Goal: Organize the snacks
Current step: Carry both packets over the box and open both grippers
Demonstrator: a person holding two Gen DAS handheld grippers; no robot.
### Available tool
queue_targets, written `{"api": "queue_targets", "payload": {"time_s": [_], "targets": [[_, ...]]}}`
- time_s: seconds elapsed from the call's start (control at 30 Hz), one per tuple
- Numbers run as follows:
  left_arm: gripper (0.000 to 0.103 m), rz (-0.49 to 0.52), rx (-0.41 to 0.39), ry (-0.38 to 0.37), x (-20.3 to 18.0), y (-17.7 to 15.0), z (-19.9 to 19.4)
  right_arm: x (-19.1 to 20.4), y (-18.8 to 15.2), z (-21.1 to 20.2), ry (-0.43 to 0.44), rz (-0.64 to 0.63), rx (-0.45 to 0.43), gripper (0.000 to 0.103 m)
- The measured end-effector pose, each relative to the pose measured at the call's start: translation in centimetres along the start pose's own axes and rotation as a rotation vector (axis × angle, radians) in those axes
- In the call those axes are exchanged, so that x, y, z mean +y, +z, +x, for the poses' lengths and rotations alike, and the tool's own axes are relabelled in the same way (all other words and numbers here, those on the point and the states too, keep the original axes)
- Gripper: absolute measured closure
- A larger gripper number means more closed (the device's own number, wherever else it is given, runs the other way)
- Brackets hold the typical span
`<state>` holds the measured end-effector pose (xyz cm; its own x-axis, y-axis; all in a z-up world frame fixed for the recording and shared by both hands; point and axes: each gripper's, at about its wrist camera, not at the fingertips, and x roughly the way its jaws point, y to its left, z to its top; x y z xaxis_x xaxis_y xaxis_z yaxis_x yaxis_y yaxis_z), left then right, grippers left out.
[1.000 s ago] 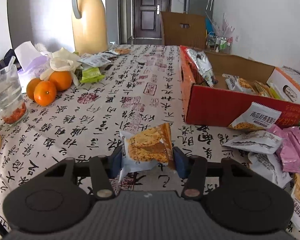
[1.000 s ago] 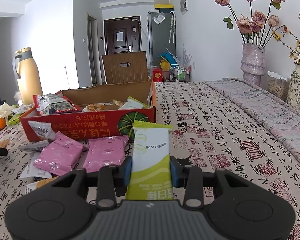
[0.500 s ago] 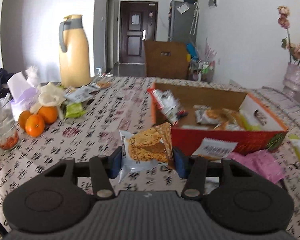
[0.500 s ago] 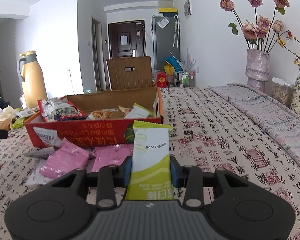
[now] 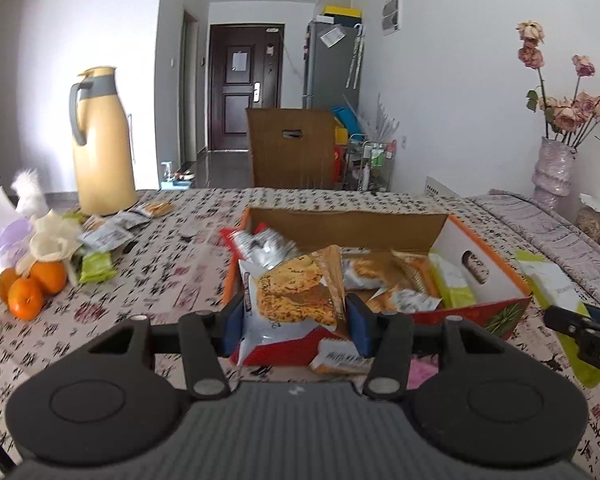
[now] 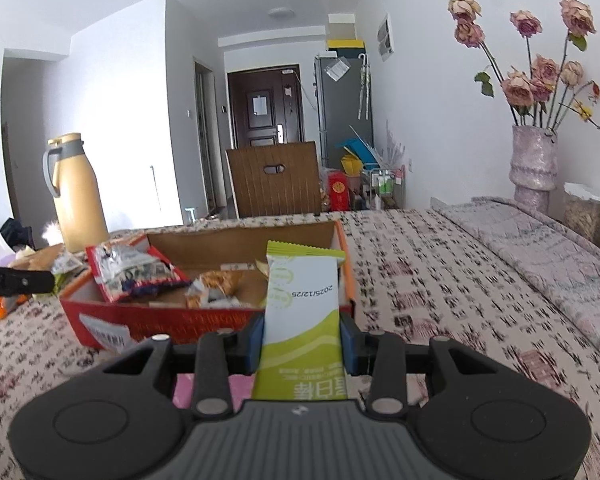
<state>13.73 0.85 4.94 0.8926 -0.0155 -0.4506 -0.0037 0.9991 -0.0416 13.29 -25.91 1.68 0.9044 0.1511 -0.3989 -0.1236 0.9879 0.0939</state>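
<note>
My left gripper [image 5: 294,330] is shut on a white and orange cracker packet [image 5: 290,294], held in the air just before the near wall of the open red cardboard box [image 5: 480,306]. The box holds several snack packets, among them a silver and red bag [image 5: 260,246]. My right gripper [image 6: 302,336] is shut on a tall white and green snack packet [image 6: 302,312], raised in front of the same box [image 6: 100,316]. In the left wrist view the right gripper and its green packet [image 5: 556,292] show at the right edge.
A yellow thermos jug [image 5: 100,144], oranges [image 5: 32,286], tissues and loose packets [image 5: 108,236] lie at the table's left. Pink packets [image 6: 204,388] lie before the box. A vase of dried roses [image 6: 534,156] stands at the right, a wooden chair back [image 6: 274,178] beyond the table.
Both grippers have risen with their packets and come closer to the red box. The left one swung right, so the box now sits straight ahead of it.
</note>
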Motion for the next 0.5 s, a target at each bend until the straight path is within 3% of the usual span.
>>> {"api": "queue_targets", "payload": {"time_s": [0.5], "targets": [[0.05,0.035,-0.052,-0.015,-3.3,3.7,3.2,2.5,5.1,5.3,0.07,-0.009,-0.053,0.066]]}}
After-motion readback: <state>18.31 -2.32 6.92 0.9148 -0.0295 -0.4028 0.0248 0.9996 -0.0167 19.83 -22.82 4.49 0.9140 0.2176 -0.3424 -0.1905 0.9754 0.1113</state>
